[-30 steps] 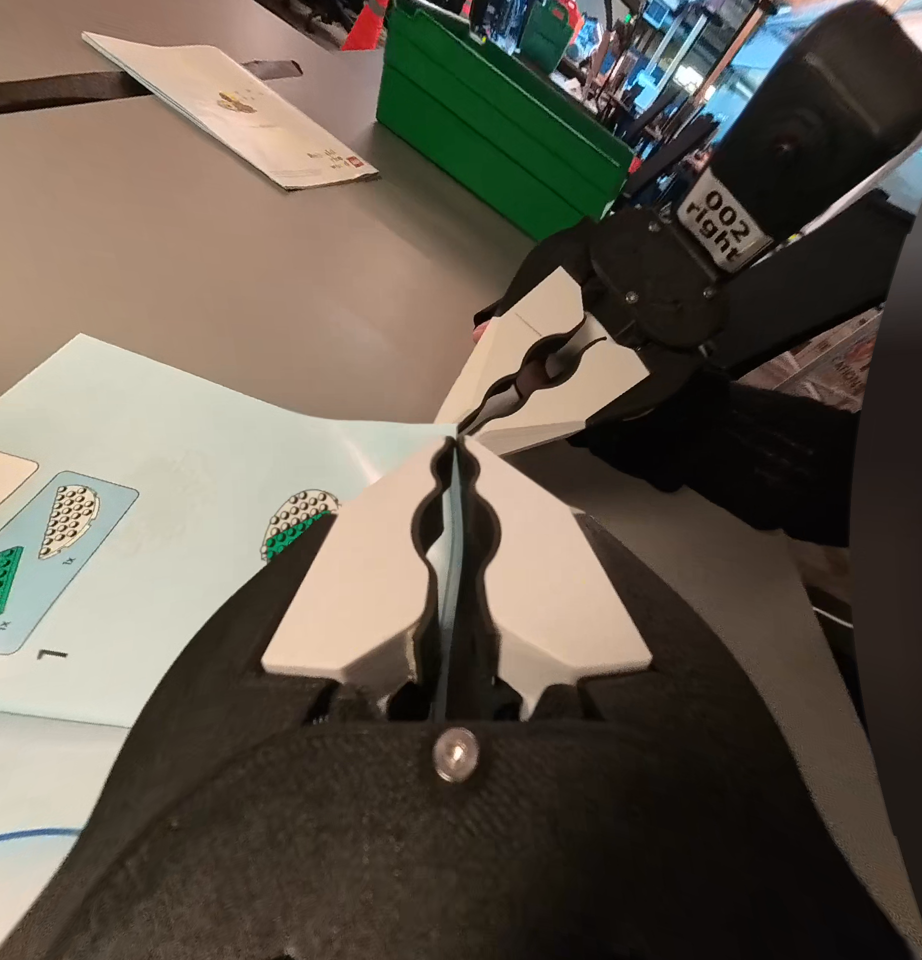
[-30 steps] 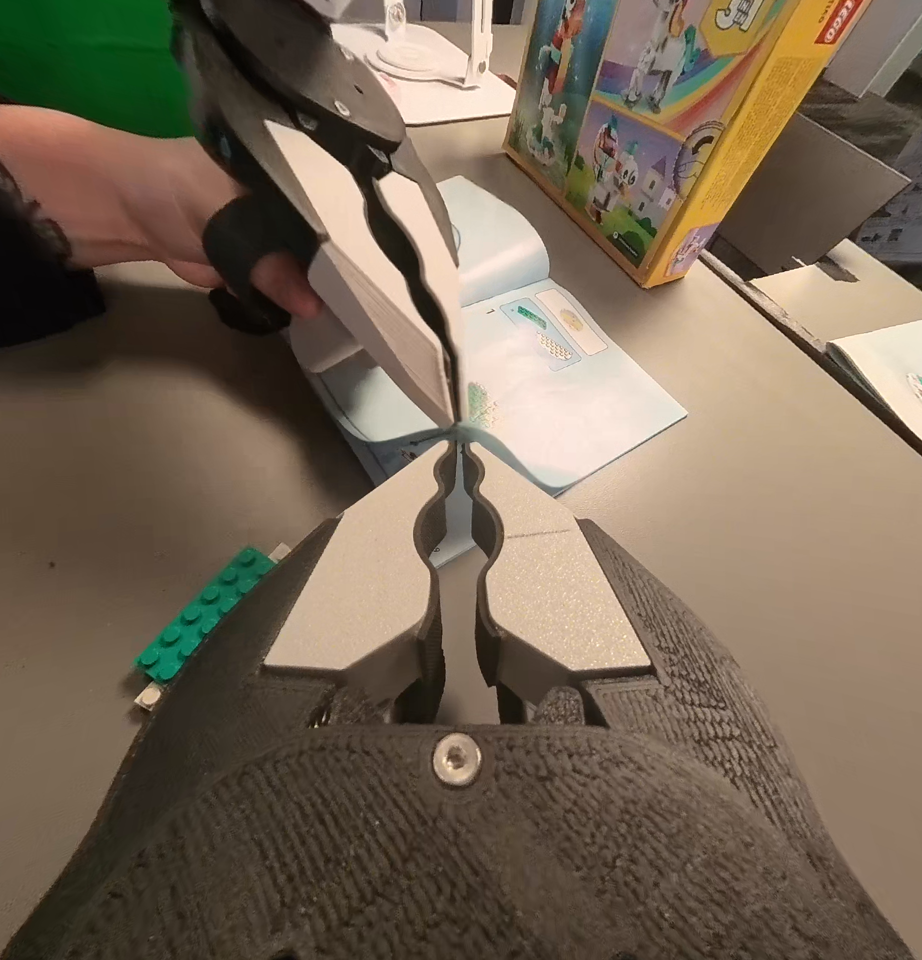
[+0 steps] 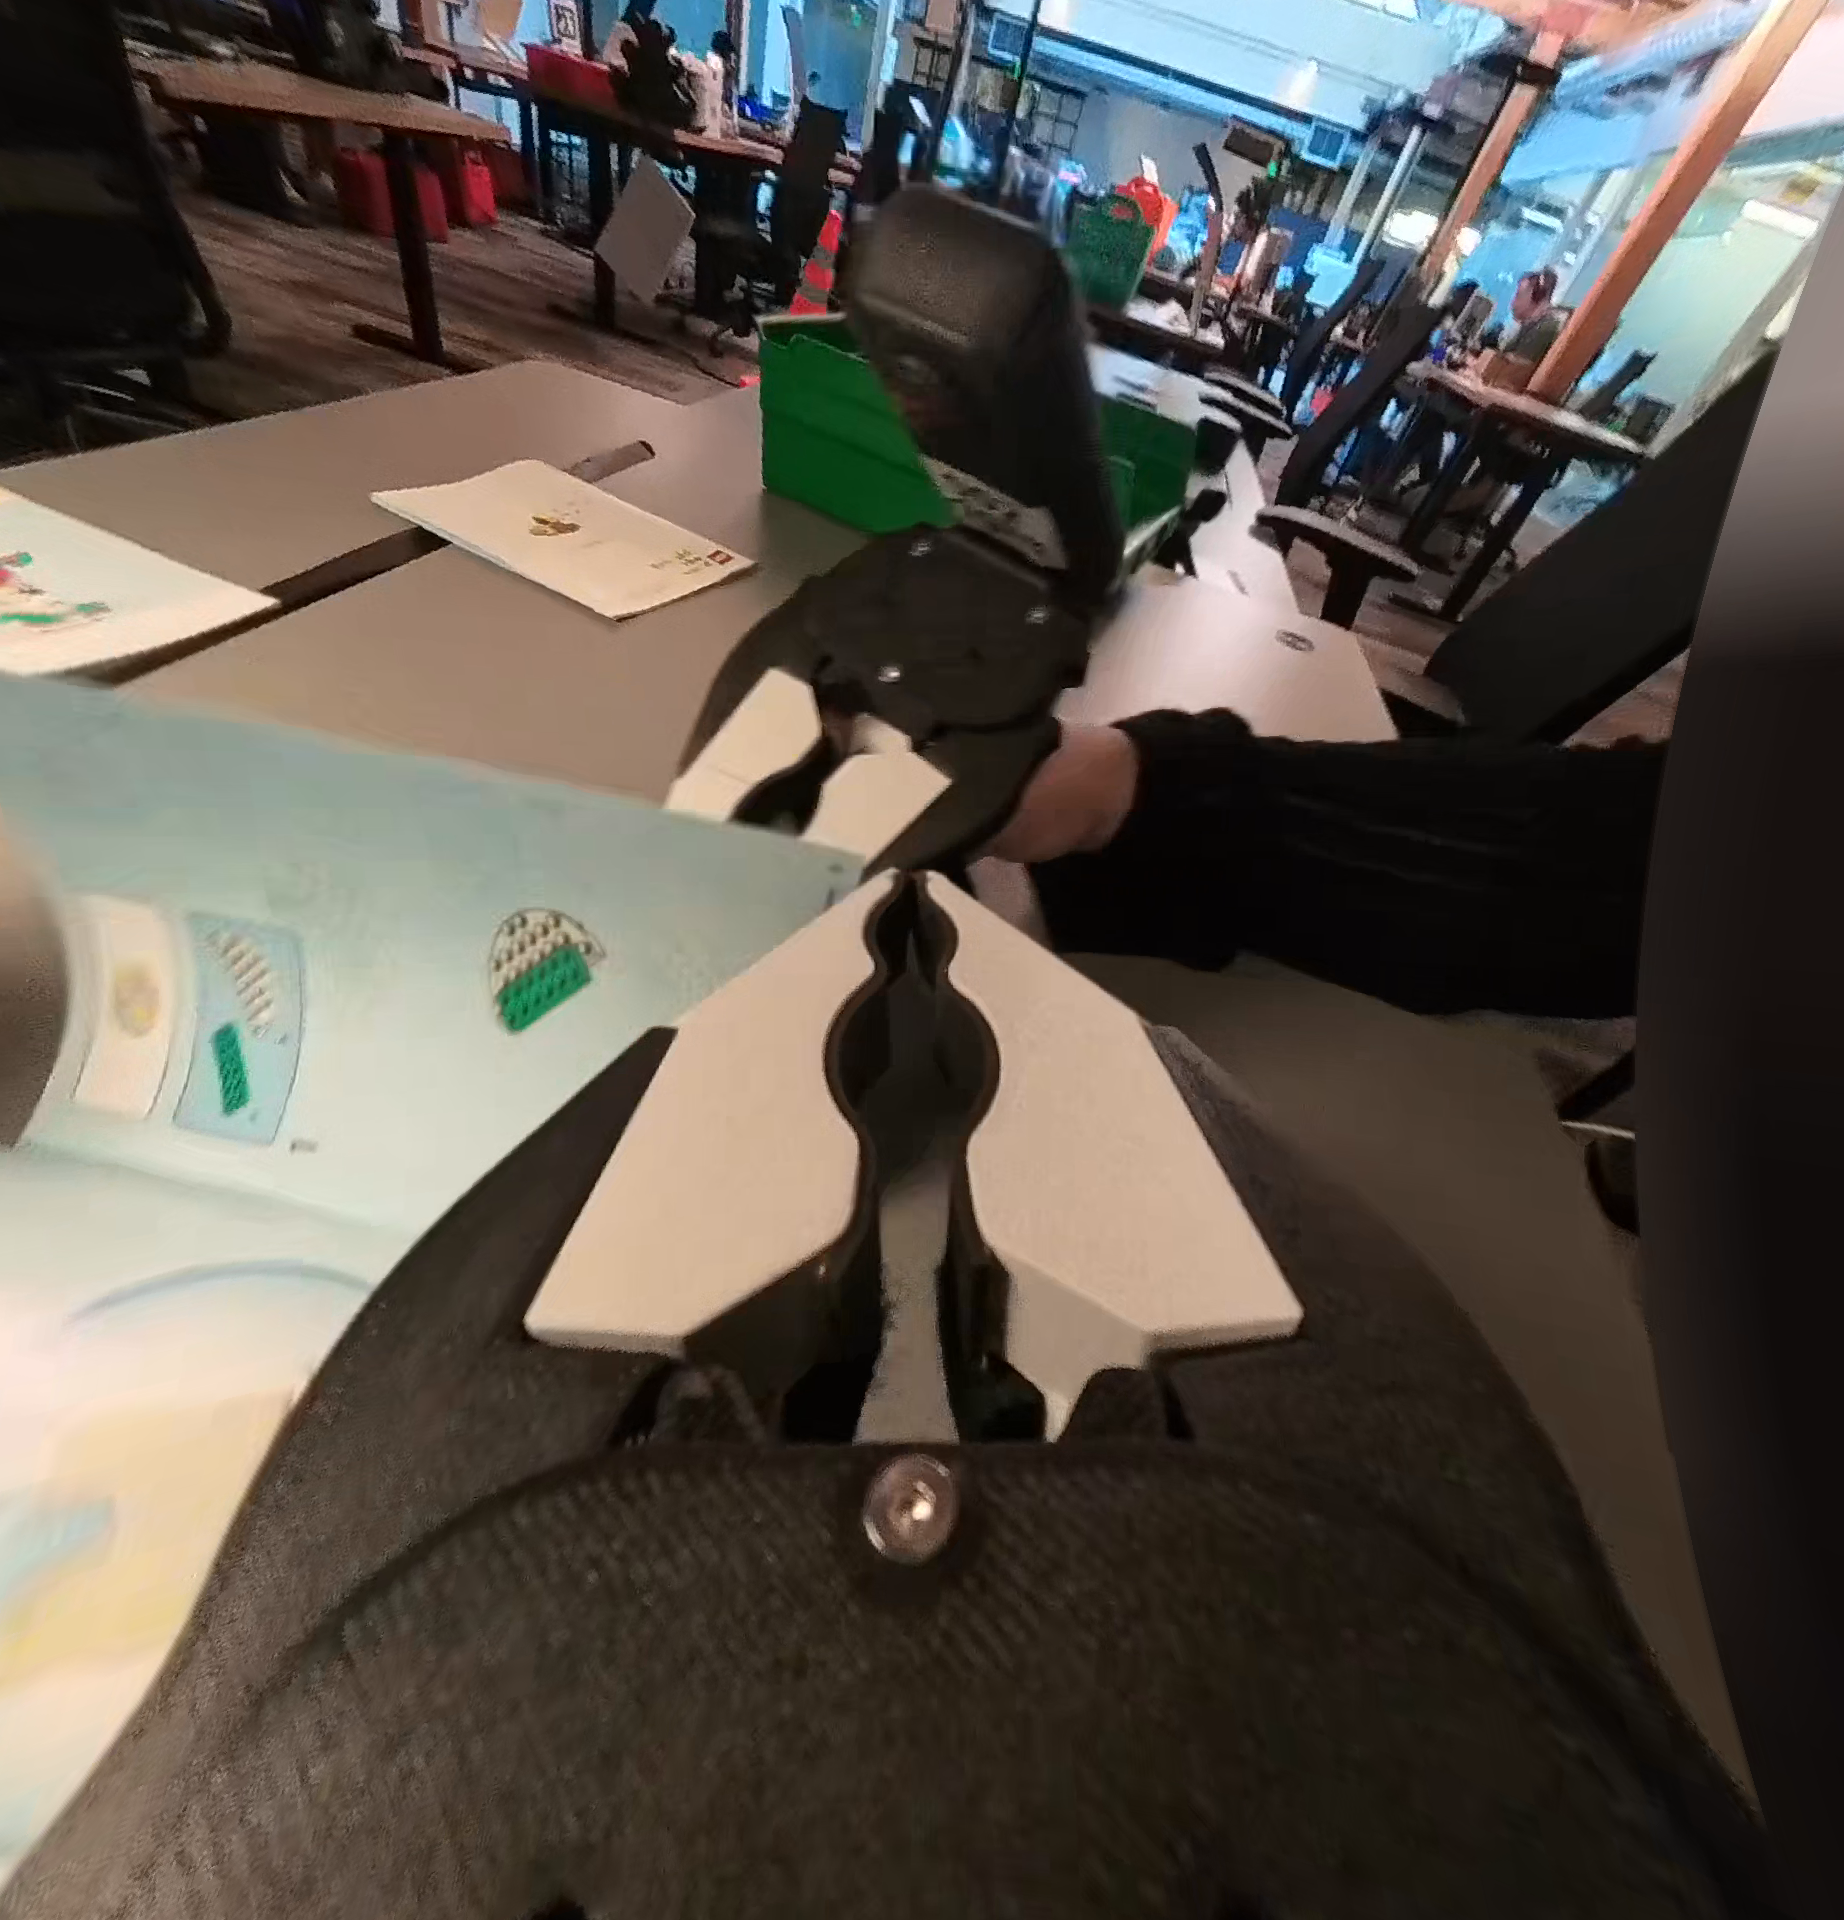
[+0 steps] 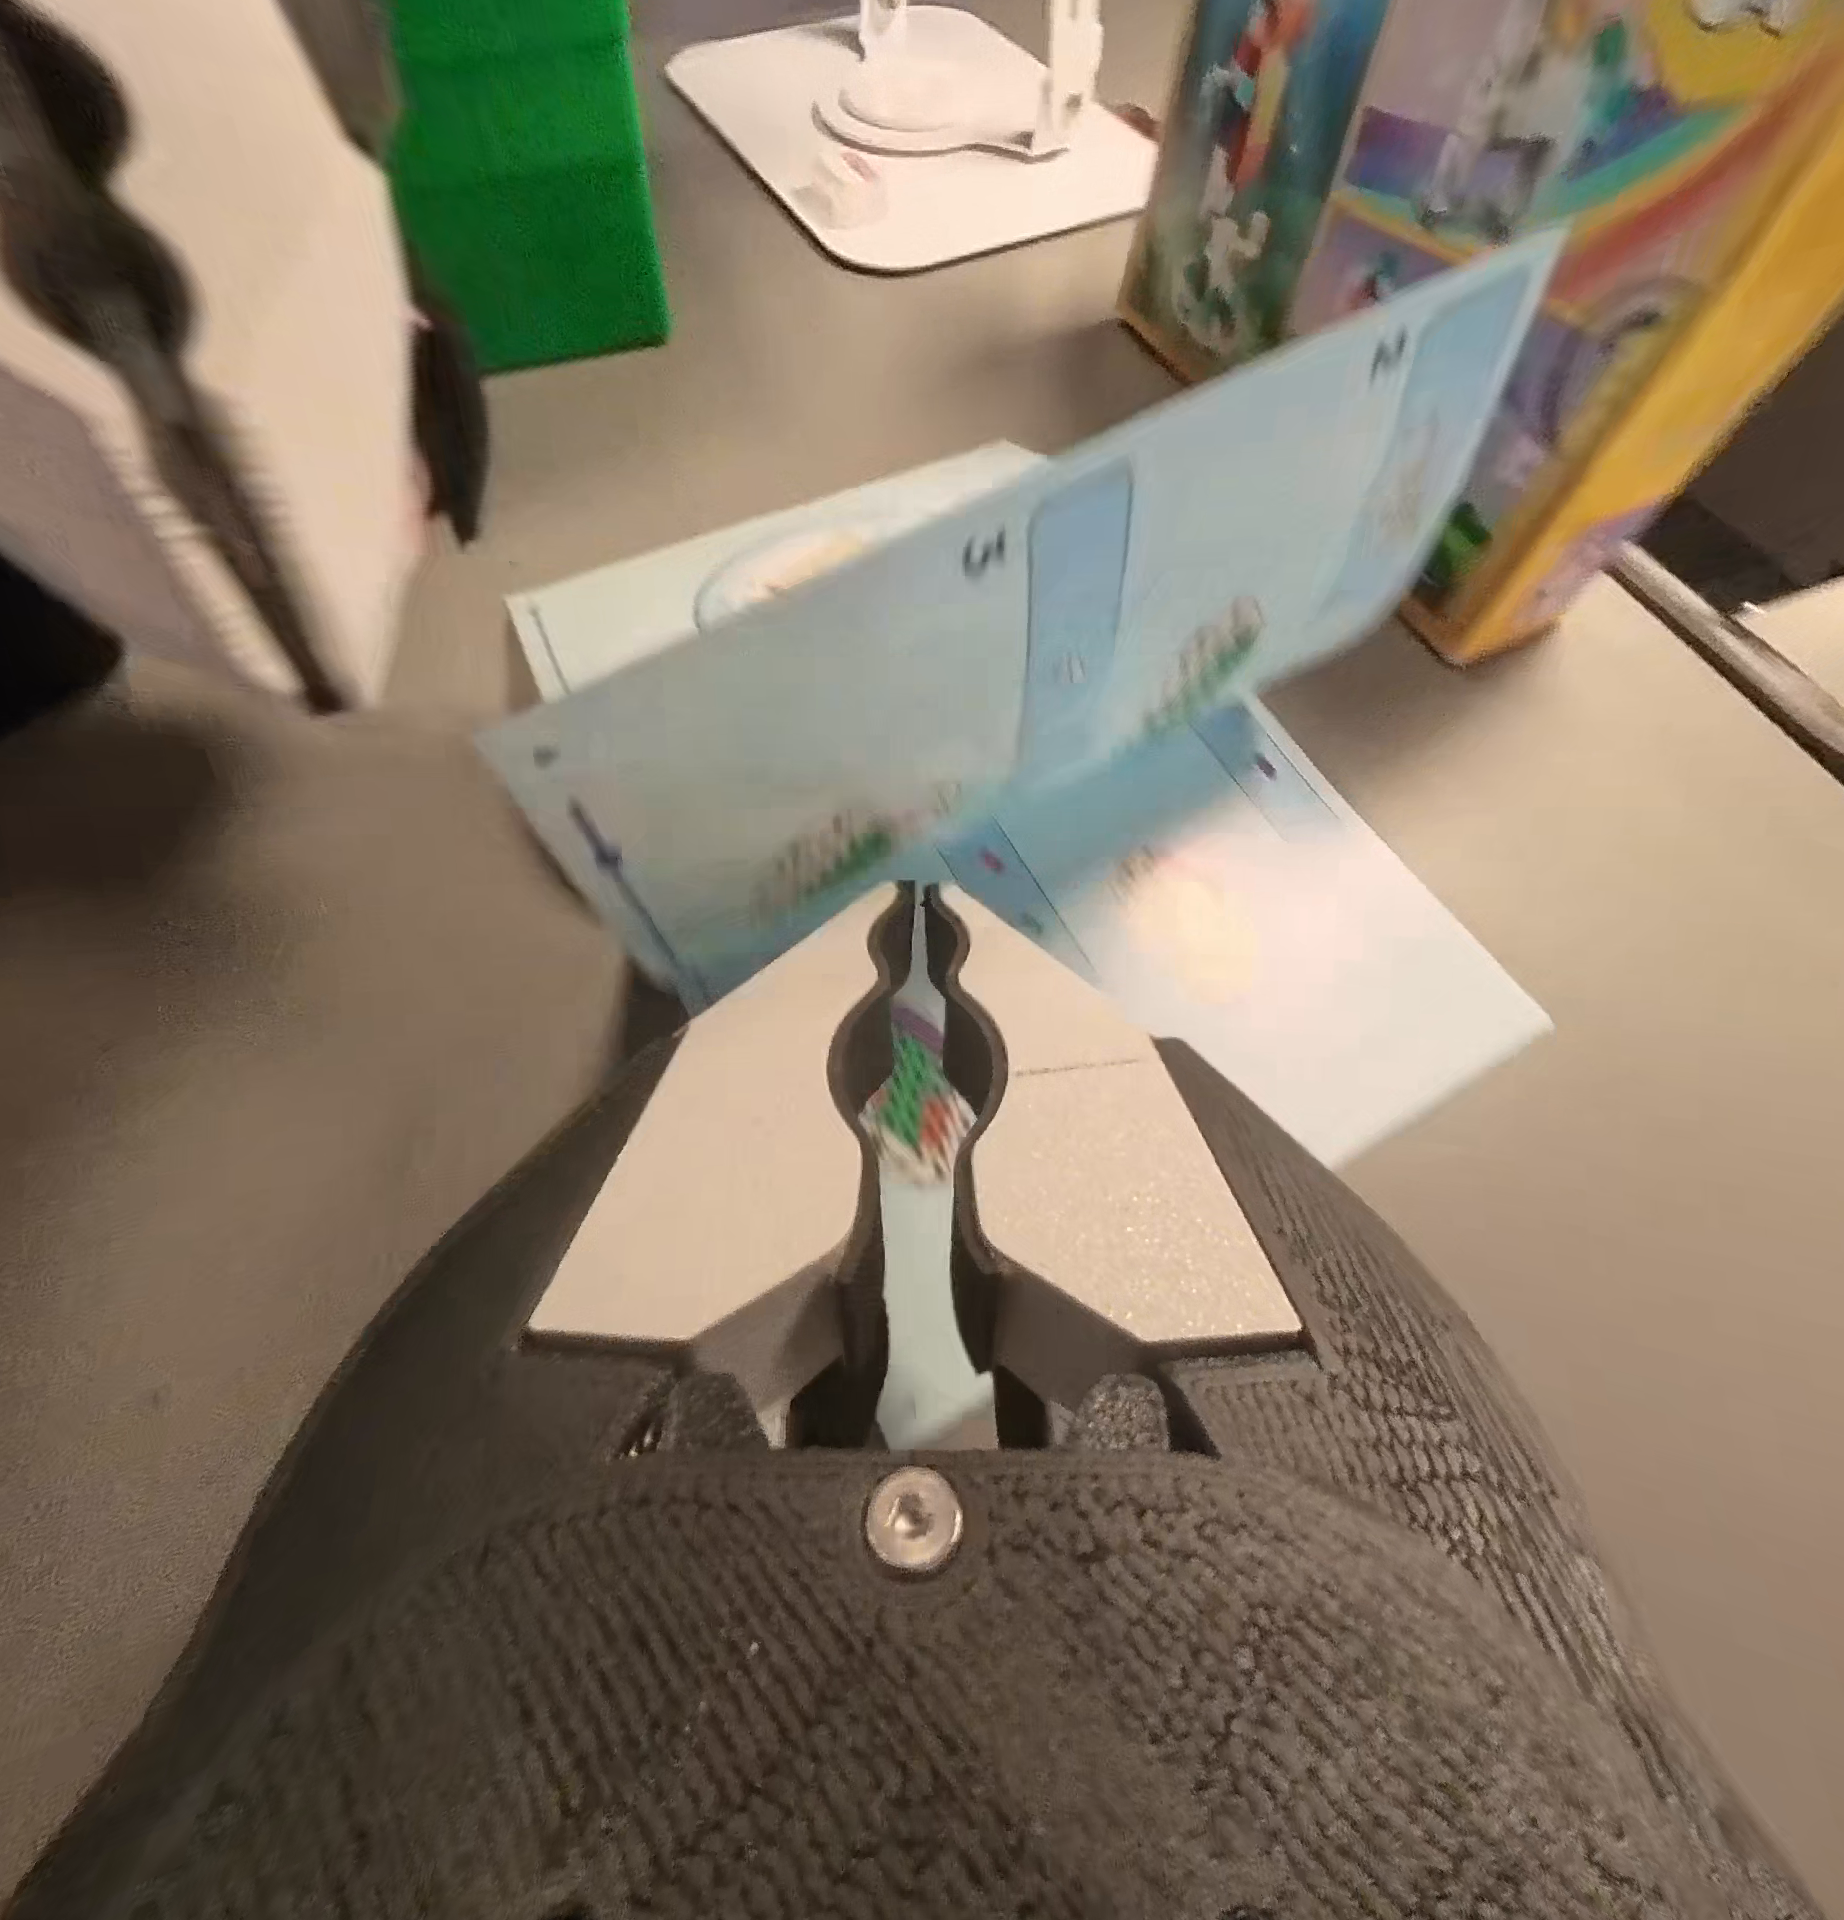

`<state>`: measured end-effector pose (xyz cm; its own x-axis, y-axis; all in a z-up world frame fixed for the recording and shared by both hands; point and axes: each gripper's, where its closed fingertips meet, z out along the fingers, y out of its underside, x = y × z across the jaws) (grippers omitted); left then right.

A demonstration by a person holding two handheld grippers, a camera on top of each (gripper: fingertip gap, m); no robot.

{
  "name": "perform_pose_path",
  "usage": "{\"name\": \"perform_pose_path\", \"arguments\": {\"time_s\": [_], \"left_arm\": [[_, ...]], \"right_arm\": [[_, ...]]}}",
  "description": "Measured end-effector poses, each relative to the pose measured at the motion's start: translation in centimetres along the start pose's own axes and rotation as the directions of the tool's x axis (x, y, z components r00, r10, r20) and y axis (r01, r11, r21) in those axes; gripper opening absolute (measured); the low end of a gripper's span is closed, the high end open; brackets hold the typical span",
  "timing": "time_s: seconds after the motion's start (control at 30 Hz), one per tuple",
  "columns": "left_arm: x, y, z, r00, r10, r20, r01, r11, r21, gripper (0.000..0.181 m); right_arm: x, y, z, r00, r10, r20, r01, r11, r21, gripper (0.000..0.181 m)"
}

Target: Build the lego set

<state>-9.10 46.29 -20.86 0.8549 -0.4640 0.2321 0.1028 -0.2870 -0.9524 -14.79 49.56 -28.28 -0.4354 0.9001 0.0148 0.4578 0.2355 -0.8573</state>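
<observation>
1. Right claw (image 4: 923, 906) is clenched on a lifted page of the instruction booklet (image 4: 1261, 935) lying on the worktop (image 4: 274, 1039).
2. Left claw (image 3: 910, 883) is closed, seemingly empty.
3. Step: turning pages; next, lay the page flat.

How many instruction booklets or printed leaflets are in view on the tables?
3: the open light-blue booklet nearest, its page pinched by the right gripper; a leaflet at far left; a closed booklet near the green bin. Others may be hidden.

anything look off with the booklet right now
One page of the booklet stands lifted off the rest, pinched in the right gripper. No tear shows; the frame is blurred.
</observation>
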Motion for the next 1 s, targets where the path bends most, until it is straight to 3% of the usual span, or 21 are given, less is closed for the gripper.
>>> {"name": "perform_pose_path", "arguments": {"time_s": [0.1, 0.13, 0.3, 0.47, 0.57, 0.67, 0.8, 0.9, 1.0], "left_arm": [[0.5, -0.1, -3.4, 0.997, -0.027, 0.076, 0.023, 0.998, 0.053, 0.0], [0.4, 0.0, -4.6, 0.992, -0.033, 0.124, 0.023, 0.996, 0.081, 0.023], [-0.7, 1.1, -9.5, 0.921, -0.044, 0.388, -0.021, 0.987, 0.161, 0.021], [-2.1, 1.7, -11.6, 0.842, -0.07, 0.536, -0.053, 0.976, 0.211, 0.023], [-2.3, 1.6, -11.5, 0.837, -0.068, 0.543, -0.062, 0.974, 0.218, 0.026], [-2.7, 1.3, -11.3, 0.828, -0.044, 0.559, -0.087, 0.975, 0.207, 0.03], [-2.8, 1.0, -12.1, 0.788, 0.017, 0.616, -0.197, 0.954, 0.226, 0.031], [-2.0, 1.1, -12.3, 0.766, 0.065, 0.639, -0.272, 0.934, 0.232, 0.031], [-0.7, 0.7, -11.4, 0.757, 0.148, 0.636, -0.355, 0.911, 0.211, 0.03]], "right_arm": [[-1.5, -1.5, 2.7, 0.997, -0.035, 0.069, 0.039, 0.998, -0.051, 0.002], [-2.0, -1.6, 3.7, 0.995, -0.056, 0.084, 0.063, 0.994, -0.087, 0.002], [-3.2, -0.7, 7.0, 0.981, -0.155, 0.119, 0.183, 0.941, -0.285, 0.001], [-3.5, -0.4, 8.0, 0.984, -0.131, 0.123, 0.168, 0.919, -0.358, 0.002], [-3.6, -0.3, 7.9, 0.984, -0.144, 0.104, 0.173, 0.913, -0.37, 0.006], [-3.6, -1.9, 6.4, 0.988, -0.144, 0.054, 0.154, 0.943, -0.295, 0.01], [-3.7, -4.7, 1.4, 0.996, -0.06, -0.066, 0.057, 0.998, -0.041, 0.014], [-3.5, -3.4, -3.0, 0.98, -0.026, -0.197, 0.038, 0.998, 0.056, 0.019], [-3.9, 0.0, -6.2, 0.954, -0.017, -0.299, 0.033, 0.998, 0.046, 0.026]]}}
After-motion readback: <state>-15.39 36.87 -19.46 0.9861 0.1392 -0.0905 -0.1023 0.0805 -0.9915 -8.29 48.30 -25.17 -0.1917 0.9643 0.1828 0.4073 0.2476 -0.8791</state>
